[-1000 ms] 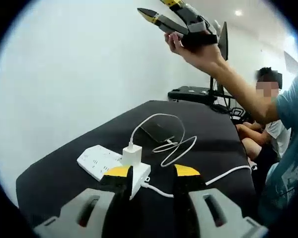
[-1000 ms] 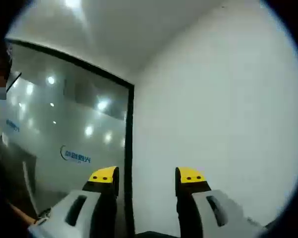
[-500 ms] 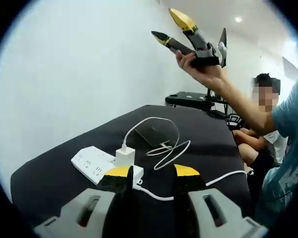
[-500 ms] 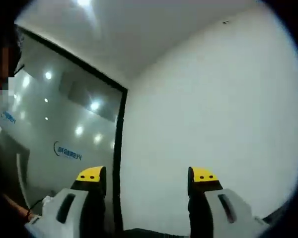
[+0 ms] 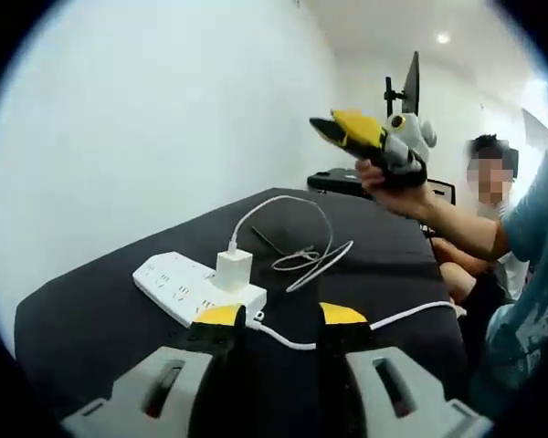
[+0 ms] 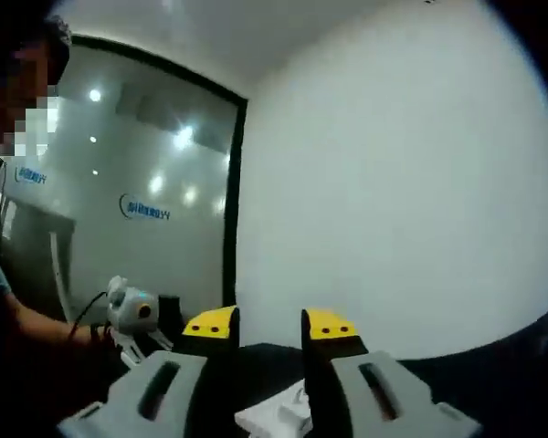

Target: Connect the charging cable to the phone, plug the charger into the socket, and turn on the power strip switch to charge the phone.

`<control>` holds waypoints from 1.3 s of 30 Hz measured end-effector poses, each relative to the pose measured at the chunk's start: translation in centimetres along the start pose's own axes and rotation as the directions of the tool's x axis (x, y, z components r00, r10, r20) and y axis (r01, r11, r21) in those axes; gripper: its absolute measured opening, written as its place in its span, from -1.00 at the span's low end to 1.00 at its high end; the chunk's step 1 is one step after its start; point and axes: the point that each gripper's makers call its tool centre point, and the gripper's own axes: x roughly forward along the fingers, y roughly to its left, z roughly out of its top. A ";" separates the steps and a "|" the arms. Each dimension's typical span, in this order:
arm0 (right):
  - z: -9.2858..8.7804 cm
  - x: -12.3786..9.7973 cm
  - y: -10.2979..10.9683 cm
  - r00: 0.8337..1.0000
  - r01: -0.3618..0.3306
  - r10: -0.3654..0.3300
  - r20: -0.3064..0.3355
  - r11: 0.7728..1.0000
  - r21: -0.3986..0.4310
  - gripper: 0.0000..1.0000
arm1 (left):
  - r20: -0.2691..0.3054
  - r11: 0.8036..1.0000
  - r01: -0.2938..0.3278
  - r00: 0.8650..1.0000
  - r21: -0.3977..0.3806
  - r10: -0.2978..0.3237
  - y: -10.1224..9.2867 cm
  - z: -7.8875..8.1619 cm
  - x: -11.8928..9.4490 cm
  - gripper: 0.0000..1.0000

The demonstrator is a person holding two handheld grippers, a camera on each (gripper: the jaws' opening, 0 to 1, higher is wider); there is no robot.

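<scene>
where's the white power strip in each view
Left gripper view: the power strip lies left of centre on the black table, just above the left tool's jaws, with the white charger plugged in.
Right gripper view: a white corner at the bottom, between the right tool's jaws, looks like the strip.
Shared landmark: the plain white wall behind the table.

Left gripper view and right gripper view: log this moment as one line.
charger: plugged into power strip | cable: looped on table | left gripper: open, empty, near strip | right gripper: raised above table, empty
</scene>
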 end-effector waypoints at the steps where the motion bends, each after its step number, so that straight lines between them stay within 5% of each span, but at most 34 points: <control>1: -1.1 0.0 -0.1 0.999 0.002 -0.002 -0.040 1.000 0.001 -0.60 | 0.001 1.000 0.000 1.000 0.003 0.000 -0.3 -0.3 -0.1 -0.46; 4: -3.7 -0.2 -0.3 0.997 0.024 -0.022 -0.076 1.000 0.020 -0.62 | 0.007 1.000 -0.011 1.000 0.006 0.011 -0.8 -1.0 -0.2 -0.43; 7: -6.7 -0.1 -0.2 0.986 0.023 -0.022 -0.167 1.000 0.004 -0.34 | 0.010 1.000 -0.023 1.000 -0.001 0.023 -0.7 -1.5 -0.1 -0.38; 12: -11.9 0.1 -0.3 0.940 0.032 -0.048 -0.337 0.998 -0.053 -0.24 | -0.021 0.999 -0.041 0.999 -0.007 0.041 0.6 -2.2 0.6 -0.39; 15: -13.3 0.6 0.0 0.926 0.034 -0.029 -0.376 0.999 0.006 -0.10 | -0.035 0.999 -0.044 0.998 -0.010 0.044 1.1 -2.7 1.1 -0.37; 21: -15.5 1.9 0.2 0.889 0.026 -0.038 -0.457 0.999 -0.033 -0.04 | -0.050 0.998 -0.048 0.998 -0.030 0.046 2.9 -3.8 1.4 -0.38; 27: -18.6 2.5 -1.5 0.836 0.093 -0.101 -0.539 0.995 -0.043 -0.05 | -0.053 0.997 -0.073 0.996 -0.021 0.072 3.4 -4.3 1.6 -0.38; 33: -19.8 2.6 -1.8 0.851 0.083 -0.102 -0.515 0.995 -0.060 -0.03 | 0.042 0.985 -0.159 0.986 -0.069 0.162 6.3 -2.4 1.5 -0.39; 39: -20.1 3.0 -2.3 0.868 0.088 -0.115 -0.484 0.993 -0.078 -0.09 | 0.047 0.984 -0.170 0.984 -0.061 0.173 7.2 -2.4 2.8 -0.39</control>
